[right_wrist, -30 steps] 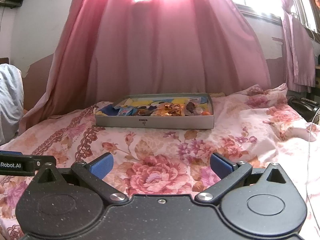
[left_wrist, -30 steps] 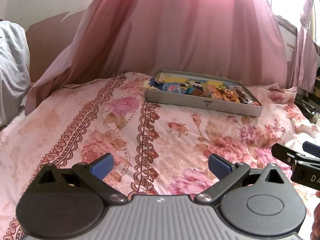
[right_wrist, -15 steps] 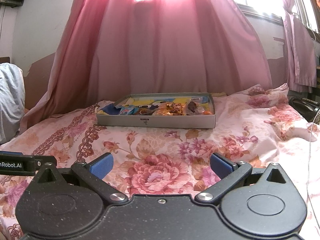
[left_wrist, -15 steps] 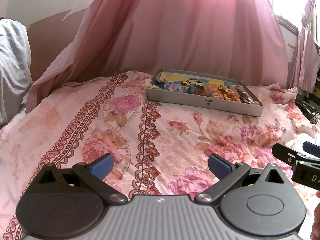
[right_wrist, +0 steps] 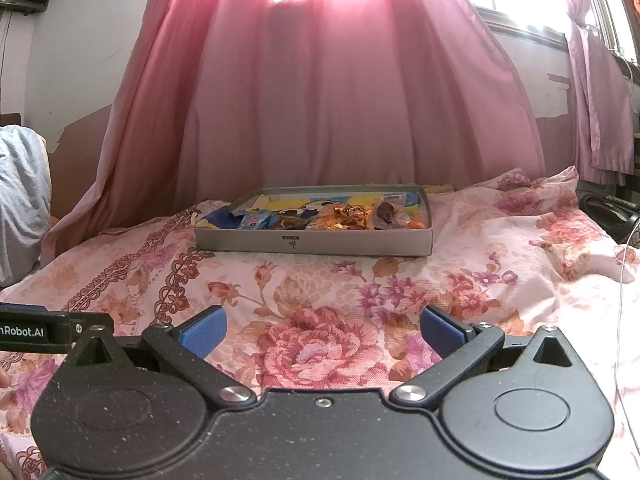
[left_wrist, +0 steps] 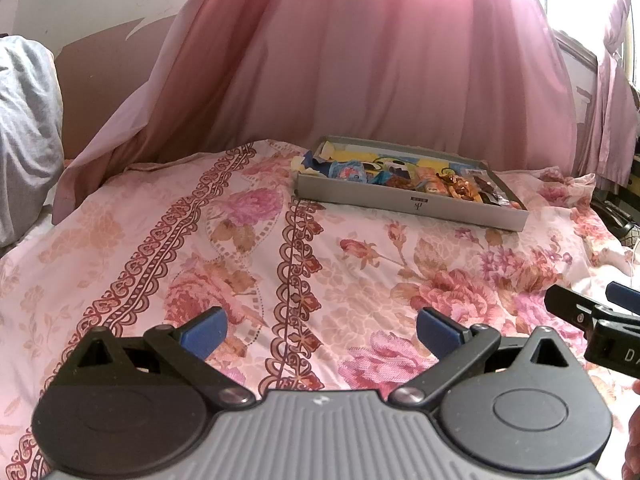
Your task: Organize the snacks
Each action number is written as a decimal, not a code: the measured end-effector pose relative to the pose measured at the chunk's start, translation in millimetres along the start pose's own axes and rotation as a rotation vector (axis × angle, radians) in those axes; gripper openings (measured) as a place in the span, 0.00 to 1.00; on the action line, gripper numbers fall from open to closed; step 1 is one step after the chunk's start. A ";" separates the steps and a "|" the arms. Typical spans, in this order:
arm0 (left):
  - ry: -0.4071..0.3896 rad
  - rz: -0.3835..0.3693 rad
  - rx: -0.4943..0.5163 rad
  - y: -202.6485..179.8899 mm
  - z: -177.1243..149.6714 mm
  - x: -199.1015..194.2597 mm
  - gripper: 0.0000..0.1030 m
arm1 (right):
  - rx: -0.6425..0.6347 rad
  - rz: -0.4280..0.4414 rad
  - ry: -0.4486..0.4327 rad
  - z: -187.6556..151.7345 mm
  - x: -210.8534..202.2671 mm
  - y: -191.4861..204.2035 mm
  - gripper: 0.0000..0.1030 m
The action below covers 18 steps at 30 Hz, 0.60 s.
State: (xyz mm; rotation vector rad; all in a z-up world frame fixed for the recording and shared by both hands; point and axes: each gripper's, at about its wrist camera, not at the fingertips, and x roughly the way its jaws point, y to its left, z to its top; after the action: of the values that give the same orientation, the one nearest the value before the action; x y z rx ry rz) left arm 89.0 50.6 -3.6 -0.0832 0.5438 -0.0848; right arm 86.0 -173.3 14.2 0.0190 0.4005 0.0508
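While both pairs of blue-padded fingers stand spread wide and empty, the left gripper (left_wrist: 322, 330) and right gripper (right_wrist: 323, 330) hang low over the near floral bed (right_wrist: 500, 280); the far grey tray (right_wrist: 314, 243) holds the snacks (right_wrist: 348, 216).

Snacks (right_wrist: 344, 216) in box (right_wrist: 312, 245) on bed (right_wrist: 320, 288), before curtain (right_wrist: 320, 100)

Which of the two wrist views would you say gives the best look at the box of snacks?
The right wrist view: the box of snacks sits almost centred and faces the camera squarely, wrappers visible. The left wrist view shows the same box off to the right, at an angle.
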 end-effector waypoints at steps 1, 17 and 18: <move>0.000 0.001 0.000 0.1 -0.3 -0.1 1.00 | 0.000 0.000 0.000 0.0 0.0 0.1 0.99; 0.030 0.038 0.018 -3.1 -0.1 -2.2 1.00 | -0.002 -0.002 0.002 -1.2 -0.4 2.0 0.99; 0.030 0.039 0.017 -3.1 -0.6 -2.1 1.00 | -0.002 -0.001 0.002 -1.2 -0.3 1.9 0.99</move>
State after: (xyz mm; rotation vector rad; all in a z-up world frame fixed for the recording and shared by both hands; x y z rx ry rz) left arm 86.6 47.8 -2.7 -0.0546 0.5744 -0.0527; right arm 85.1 -171.4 13.3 0.0168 0.4023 0.0497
